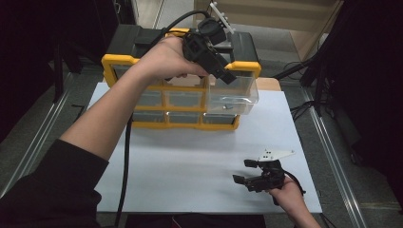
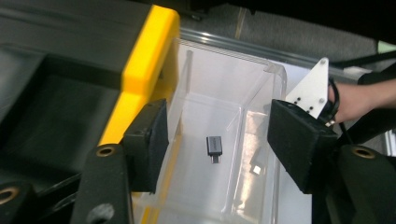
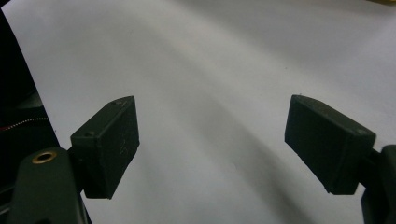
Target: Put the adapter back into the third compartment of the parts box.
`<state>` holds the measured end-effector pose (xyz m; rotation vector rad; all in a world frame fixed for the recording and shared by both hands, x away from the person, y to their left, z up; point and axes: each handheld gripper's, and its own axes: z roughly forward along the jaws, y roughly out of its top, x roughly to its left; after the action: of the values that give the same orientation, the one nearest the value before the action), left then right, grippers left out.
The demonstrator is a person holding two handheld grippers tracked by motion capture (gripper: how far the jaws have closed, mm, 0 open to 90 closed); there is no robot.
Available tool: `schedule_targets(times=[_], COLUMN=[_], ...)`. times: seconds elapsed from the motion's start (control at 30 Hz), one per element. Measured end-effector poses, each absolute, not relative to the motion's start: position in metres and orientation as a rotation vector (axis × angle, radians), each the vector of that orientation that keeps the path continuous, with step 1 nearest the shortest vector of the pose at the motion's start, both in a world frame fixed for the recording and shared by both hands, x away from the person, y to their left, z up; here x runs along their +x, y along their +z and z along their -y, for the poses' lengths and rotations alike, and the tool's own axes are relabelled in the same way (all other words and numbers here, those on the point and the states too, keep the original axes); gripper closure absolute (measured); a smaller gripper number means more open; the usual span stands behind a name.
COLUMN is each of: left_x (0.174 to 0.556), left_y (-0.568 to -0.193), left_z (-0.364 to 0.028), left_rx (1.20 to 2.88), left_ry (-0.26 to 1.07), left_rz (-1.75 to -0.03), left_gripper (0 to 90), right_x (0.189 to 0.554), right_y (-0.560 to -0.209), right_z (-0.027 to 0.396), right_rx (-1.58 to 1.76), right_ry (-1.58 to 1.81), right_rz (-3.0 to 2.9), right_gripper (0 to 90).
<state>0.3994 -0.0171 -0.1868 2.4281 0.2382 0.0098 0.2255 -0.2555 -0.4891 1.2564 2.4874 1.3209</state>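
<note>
The clear plastic drawer (image 1: pixel 233 95) stands pulled well out of the top right slot of the yellow-framed organizer cabinet (image 1: pixel 142 61), evidently so that its inside can be reached from above, and the left gripper (image 1: pixel 227 75) hangs over its rear edge with the fingers (image 2: pixel 148 144) spread apart and nothing between them. Directly below that gap, a small dark USB adapter (image 2: pixel 214 148) lies flat on the drawer's floor, in the compartment nearer the cabinet frame, beside a low clear divider. It is a short, boxy grey-black piece with a metal plug end pointing toward the camera, and a faint reflection of it shows in the wall past the divider. The right gripper (image 1: pixel 248 172) lies low over the white tabletop (image 1: pixel 190 161) near the front right, well apart from the cabinet, its fingers (image 3: pixel 108 144) wide open and empty, apparently parked while the left one works.
</note>
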Motion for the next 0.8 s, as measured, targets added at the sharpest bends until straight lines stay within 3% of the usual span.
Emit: schedule_targets(times=[0.8], left_x=[0.37], left_y=[-0.214], left_z=[-0.061], left_rx=[2.391], left_ry=[-0.044], left_rz=[-0.244], left_gripper=[34.1], right_x=[0.227], right_y=[-0.49], right_z=[0.255], right_rx=[1.266], right_ry=[1.314], right_rz=[-2.488], right_gripper=[16.1])
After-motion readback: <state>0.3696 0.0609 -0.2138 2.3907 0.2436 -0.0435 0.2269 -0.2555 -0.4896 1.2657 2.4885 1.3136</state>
